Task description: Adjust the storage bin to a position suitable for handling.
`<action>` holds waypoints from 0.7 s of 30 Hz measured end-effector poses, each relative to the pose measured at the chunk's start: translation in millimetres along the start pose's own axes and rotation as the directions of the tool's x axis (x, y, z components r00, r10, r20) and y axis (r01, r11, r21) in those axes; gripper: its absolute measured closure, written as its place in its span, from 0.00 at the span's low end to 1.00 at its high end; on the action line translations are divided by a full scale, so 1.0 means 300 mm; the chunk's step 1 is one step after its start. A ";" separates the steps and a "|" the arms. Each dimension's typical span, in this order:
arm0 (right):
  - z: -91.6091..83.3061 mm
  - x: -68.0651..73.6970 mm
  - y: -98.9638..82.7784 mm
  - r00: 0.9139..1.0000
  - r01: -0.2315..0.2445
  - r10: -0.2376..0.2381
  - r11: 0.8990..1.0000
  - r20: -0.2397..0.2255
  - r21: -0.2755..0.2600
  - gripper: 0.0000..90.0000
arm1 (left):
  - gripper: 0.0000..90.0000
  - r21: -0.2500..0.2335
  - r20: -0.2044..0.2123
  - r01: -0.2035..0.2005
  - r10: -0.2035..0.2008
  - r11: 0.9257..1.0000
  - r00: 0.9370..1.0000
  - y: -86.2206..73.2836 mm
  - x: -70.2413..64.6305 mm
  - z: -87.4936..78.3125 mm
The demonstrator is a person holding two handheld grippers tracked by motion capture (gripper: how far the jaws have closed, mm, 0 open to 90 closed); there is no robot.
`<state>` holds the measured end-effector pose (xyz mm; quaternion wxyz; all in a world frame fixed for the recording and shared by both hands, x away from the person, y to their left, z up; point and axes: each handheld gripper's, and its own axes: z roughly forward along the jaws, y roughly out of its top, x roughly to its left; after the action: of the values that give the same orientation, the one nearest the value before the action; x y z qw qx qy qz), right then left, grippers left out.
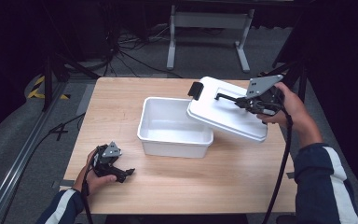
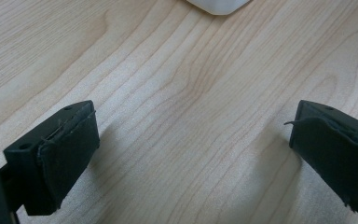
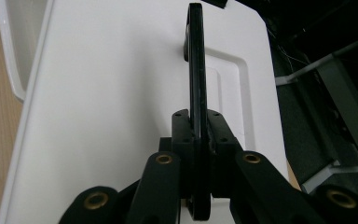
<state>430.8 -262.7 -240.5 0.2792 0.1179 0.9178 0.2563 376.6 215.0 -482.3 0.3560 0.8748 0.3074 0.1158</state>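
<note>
A white plastic box (image 1: pixel 175 127) stands open at the middle of the wooden table (image 1: pixel 223 182). Its white lid (image 1: pixel 226 109) hangs tilted above the box's right rim, with a black latch (image 1: pixel 196 90) at its far end. My right gripper (image 1: pixel 242 101) is shut on the lid's black handle (image 3: pixel 196 74), which stands on edge between the jaws. The box's rim (image 3: pixel 14 46) shows at the left of the right gripper view. My left gripper (image 1: pixel 127 175) rests on the table at the front left, open and with nothing between its fingers (image 2: pixel 70 154). A corner of the box (image 2: pixel 218 5) shows ahead of it.
A metal stand (image 1: pixel 209 32) and cables lie on the floor beyond the table. A rail runs along the floor at the left (image 1: pixel 23 154). Bare wood lies in front of the box and to its left.
</note>
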 end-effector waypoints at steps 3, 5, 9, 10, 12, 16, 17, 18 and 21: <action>-0.021 -0.006 -0.031 1.000 -0.011 0.010 1.000 0.024 0.010 0.94 | 0.02 0.001 0.000 0.003 -0.003 1.000 1.000 0.000 -0.001 0.000; -0.031 -0.010 -0.049 0.999 -0.022 0.021 1.000 0.028 0.011 0.94 | 0.02 0.002 0.000 0.001 -0.001 1.000 1.000 0.000 0.000 -0.001; -0.048 -0.017 -0.076 0.999 -0.035 0.035 0.999 0.040 0.009 0.94 | 0.02 0.001 0.000 0.003 -0.003 1.000 1.000 0.000 -0.001 0.000; -0.052 -0.018 -0.085 0.998 -0.041 0.040 0.999 0.042 0.010 0.94 | 0.02 0.000 0.000 -0.001 0.001 1.000 1.000 0.000 0.000 0.000; -0.058 -0.021 -0.102 0.998 -0.051 0.050 0.999 0.045 0.016 0.94 | 0.02 -0.001 0.000 0.001 -0.001 1.000 1.000 0.000 0.000 0.000; -0.057 -0.025 -0.137 0.997 -0.066 0.064 0.997 0.053 0.027 0.94 | 0.02 0.004 0.000 0.000 0.000 1.000 1.000 0.000 0.000 -0.001; -0.056 -0.026 -0.145 0.996 -0.072 0.070 0.997 0.055 0.030 0.93 | 0.02 0.003 0.000 0.000 0.000 1.000 1.000 0.000 0.000 -0.001; -0.056 -0.026 -0.153 0.996 -0.075 0.074 0.997 0.056 0.031 0.94 | 0.02 0.002 0.000 -0.004 0.004 1.000 1.000 0.000 0.001 0.000; -0.053 -0.027 -0.177 0.994 -0.091 0.089 0.995 0.060 0.032 0.93 | 0.02 0.001 0.000 -0.002 0.002 1.000 1.000 0.000 0.001 0.000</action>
<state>424.2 -316.8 -254.0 0.2922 0.1714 0.9073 0.2490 376.8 215.1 -482.2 0.3553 0.8754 0.3064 0.1160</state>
